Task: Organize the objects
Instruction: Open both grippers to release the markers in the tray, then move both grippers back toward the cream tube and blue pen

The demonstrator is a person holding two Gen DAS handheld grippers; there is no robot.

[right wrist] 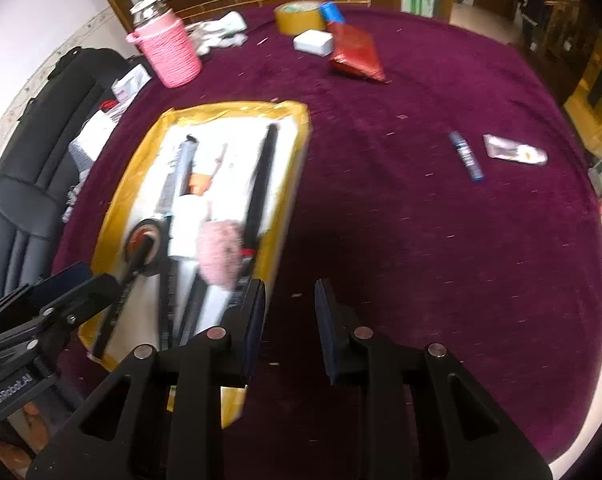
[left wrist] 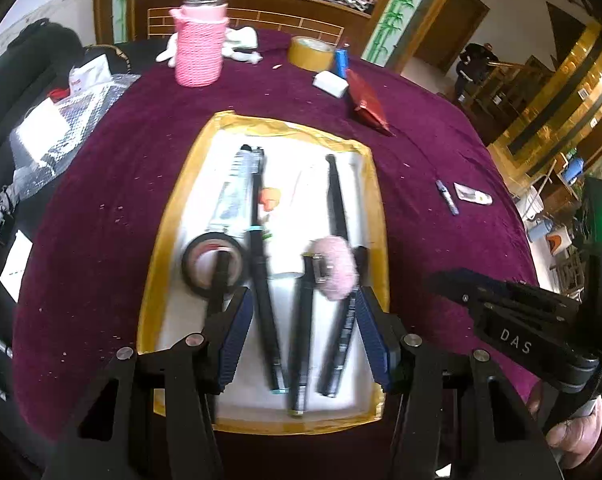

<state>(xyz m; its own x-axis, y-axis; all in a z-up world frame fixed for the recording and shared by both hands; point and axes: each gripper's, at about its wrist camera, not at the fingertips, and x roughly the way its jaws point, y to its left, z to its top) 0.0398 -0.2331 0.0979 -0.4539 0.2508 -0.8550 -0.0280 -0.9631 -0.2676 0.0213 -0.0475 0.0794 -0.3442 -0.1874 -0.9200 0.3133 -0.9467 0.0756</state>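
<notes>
A round table (right wrist: 441,220) draped in deep purple velvet fills both views, its broad right-hand stretch bare but for a small blue marker pen (right wrist: 467,156) and a flat silver-and-white packet (right wrist: 515,150) lying just beside each other, well apart from the tray. To the tray's left the cloth edge drops to a black padded seat (right wrist: 33,184). The shallow white tray with a yellow-taped rim (left wrist: 375,200) sits near the table's front edge and holds several long black pens (left wrist: 263,276) laid lengthwise, a silver-grey tube (left wrist: 237,188), a roll of black tape (left wrist: 215,262) and a fluffy pink puff (left wrist: 337,266) resting over the pens. Beyond the tray, towards the far edge, stand a pink woven cup sleeve around a metal flask (left wrist: 200,50), a roll of tan packing tape (left wrist: 311,53), a small white box (left wrist: 331,83) and a red foil pouch (left wrist: 367,102). The left tool (left wrist: 303,332) hovers over the tray's near end, jaws partly apart astride the pens, pads pressing on nothing. The right tool (right wrist: 289,328) hangs just off the tray's right rim over bare cloth, jaws narrowly apart and empty. Its body reads "DAS" in the left view; the left tool's body reads "GenRobot.AI" in the right view.
</notes>
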